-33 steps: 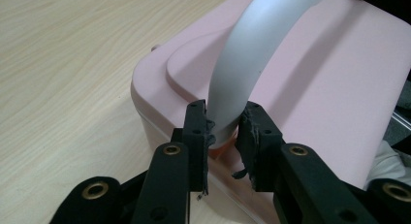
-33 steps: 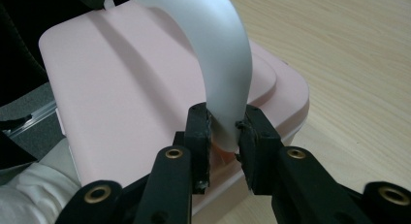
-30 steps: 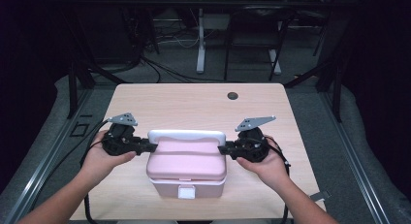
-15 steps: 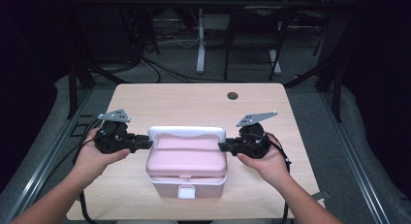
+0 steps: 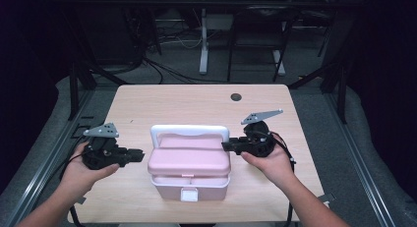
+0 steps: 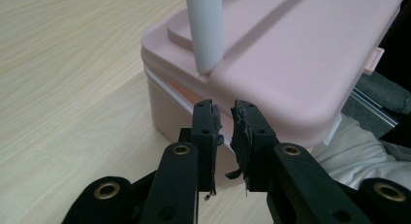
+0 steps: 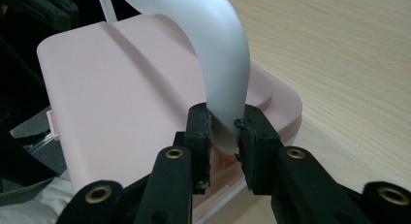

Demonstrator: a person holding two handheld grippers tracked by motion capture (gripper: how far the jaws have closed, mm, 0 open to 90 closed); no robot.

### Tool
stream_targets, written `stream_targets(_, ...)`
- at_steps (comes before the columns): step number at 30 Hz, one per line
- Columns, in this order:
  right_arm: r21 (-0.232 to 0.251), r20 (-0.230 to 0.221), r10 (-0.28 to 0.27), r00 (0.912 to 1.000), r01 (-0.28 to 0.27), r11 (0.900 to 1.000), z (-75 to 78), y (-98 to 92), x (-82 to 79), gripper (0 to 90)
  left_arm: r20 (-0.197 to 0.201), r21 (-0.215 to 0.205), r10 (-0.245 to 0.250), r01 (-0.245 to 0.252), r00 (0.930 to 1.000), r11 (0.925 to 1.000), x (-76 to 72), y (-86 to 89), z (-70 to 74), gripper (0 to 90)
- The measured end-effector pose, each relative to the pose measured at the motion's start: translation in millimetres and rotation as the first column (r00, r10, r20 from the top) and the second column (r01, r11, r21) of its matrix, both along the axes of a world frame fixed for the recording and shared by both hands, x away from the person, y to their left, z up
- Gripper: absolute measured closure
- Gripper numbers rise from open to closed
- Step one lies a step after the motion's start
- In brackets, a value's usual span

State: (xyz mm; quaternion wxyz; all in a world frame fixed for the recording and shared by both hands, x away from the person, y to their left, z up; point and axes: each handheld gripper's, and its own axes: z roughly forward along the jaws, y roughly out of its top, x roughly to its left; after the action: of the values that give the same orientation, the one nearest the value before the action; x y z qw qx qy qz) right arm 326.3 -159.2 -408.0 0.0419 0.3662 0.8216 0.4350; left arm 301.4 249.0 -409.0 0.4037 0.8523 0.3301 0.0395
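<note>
I am holding my right gripper (image 5: pixel 225 146) at the right end of the pink box (image 5: pixel 189 160), which is sitting near the front middle of the table (image 5: pixel 196 104) with its lid down, and in the right gripper view the jaws are pinching the base of the white handle (image 7: pixel 220 49) where it meets the lid. My left gripper (image 5: pixel 141 152) is hovering just beside the box's left end; its jaws are almost together with a thin gap between them, gripping nothing, the tips close under the lid's edge in the left gripper view. My worry is the one-sided hold: if I am pulling or lifting with the right alone, the box is likely tipping or swivelling toward the left, and the smooth curved handle could be sliding out of the pads. The front latch (image 5: pixel 189 193) looks closed, though I cannot tell whether it is truly locked, so a lift might be opening the lid and spilling whatever is inside. The worn, frayed pad (image 6: pixel 241 132) on the left jaw could also be slipping on the glossy plastic.
</note>
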Motion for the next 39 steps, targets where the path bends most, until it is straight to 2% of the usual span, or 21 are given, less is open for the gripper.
stream_targets(4,0.003,-0.009,0.000,1.0000,0.000,1.000,1.1,-0.3,0.8,75.3,-0.003,-0.006,-0.013,0.013,0.9999,0.9999,-5.4,-1.2,-4.6,82.5)
stream_targets(15,0.004,-0.011,-0.001,0.9999,0.001,1.000,2.7,-0.6,2.2,75.2,-0.016,0.022,-0.051,0.051,0.9986,0.9984,-13.0,-9.8,-16.9,89.0)
stream_targets(20,0.009,-0.013,0.000,0.9999,0.000,1.000,2.8,-1.1,2.7,75.3,-0.047,0.010,-0.055,0.056,0.9974,0.9984,-11.5,-11.1,-24.8,89.2)
stream_targets(24,0.013,-0.012,-0.003,0.9999,0.003,1.000,2.8,-1.2,3.4,75.3,-0.055,0.008,-0.070,0.070,0.9961,0.9975,-11.1,-17.0,-30.2,89.3)
stream_targets(33,0.017,-0.012,-0.009,0.9999,0.009,1.000,3.1,-1.4,3.5,75.3,-0.056,0.007,-0.115,0.115,0.9918,0.9933,-10.0,-36.6,-33.2,89.3)
stream_targets(37,0.016,-0.010,-0.011,0.9999,0.011,1.000,3.0,-1.7,3.8,75.2,-0.049,0.019,-0.118,0.119,0.9918,0.9927,-9.9,-41.2,-33.0,89.3)
stream_targets(39,0.023,-0.012,-0.012,0.9999,0.012,1.000,2.7,-2.9,4.3,75.2,-0.048,0.008,-0.115,0.115,0.9922,0.9933,-9.1,-40.6,-32.4,89.4)
